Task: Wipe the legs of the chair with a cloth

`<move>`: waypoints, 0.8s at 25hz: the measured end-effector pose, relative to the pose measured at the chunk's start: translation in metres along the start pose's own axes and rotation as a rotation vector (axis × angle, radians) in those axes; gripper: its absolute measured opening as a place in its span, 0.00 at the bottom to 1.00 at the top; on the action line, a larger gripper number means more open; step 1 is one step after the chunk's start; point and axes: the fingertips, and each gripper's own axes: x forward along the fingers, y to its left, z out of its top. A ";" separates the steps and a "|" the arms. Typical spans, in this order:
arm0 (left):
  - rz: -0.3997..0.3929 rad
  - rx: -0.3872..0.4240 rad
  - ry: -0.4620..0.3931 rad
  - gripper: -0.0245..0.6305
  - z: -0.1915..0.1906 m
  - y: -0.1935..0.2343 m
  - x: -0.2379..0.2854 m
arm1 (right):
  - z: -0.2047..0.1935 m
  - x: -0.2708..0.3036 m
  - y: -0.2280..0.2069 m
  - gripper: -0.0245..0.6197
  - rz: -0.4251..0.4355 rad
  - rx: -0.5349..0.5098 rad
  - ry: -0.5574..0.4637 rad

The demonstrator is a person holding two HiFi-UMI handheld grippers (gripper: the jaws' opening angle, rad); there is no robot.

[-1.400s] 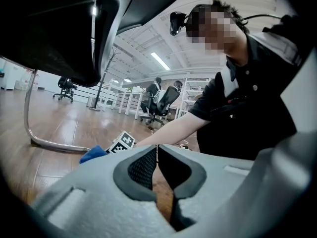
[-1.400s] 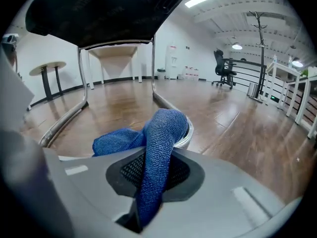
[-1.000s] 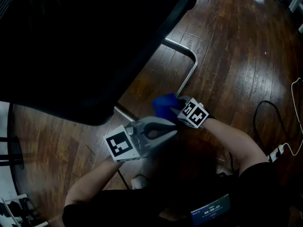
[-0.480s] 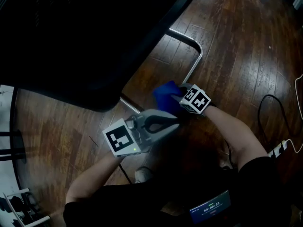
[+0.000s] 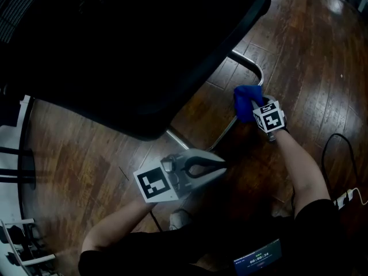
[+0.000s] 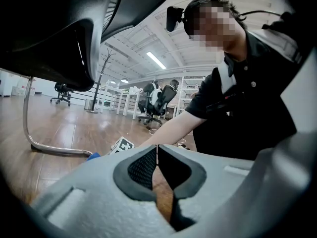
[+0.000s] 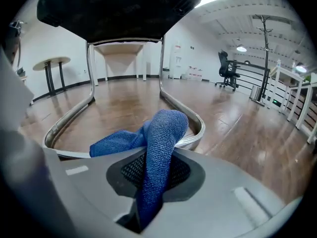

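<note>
Under the black chair seat (image 5: 115, 39), on the dark wooden floor (image 5: 322, 56), the right gripper (image 5: 256, 108) presses a blue cloth (image 5: 245, 99) against the chrome chair leg (image 5: 230, 122), just below the rounded bend of the tube. The right gripper view shows the jaws pinching the cloth. One fold runs down between the two mesh pads, and the rest bunches over the front of the gripper and lies on the tube near its curved corner. The leg is a single bent tube that lies flat on the floor and rises at both sides to the seat. The left gripper (image 5: 222, 165) hangs nearer the person, well apart from the cloth and clear of the leg. Its jaws are pressed together with nothing between them, and the tips point toward the person's right forearm (image 5: 296, 163). In the left gripper view, the cloth shows only as a small blue patch at the end of the tube lying on the floor.
</note>
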 end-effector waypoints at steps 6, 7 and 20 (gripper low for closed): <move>-0.035 0.029 -0.023 0.04 0.009 0.005 0.014 | -0.007 -0.016 0.117 0.11 0.306 -0.125 0.011; -0.047 0.034 -0.030 0.04 0.012 0.004 0.017 | -0.010 -0.024 0.145 0.12 0.377 -0.141 0.015; -0.068 0.046 -0.025 0.04 0.009 0.001 0.018 | -0.002 -0.014 0.146 0.13 0.387 -0.134 -0.023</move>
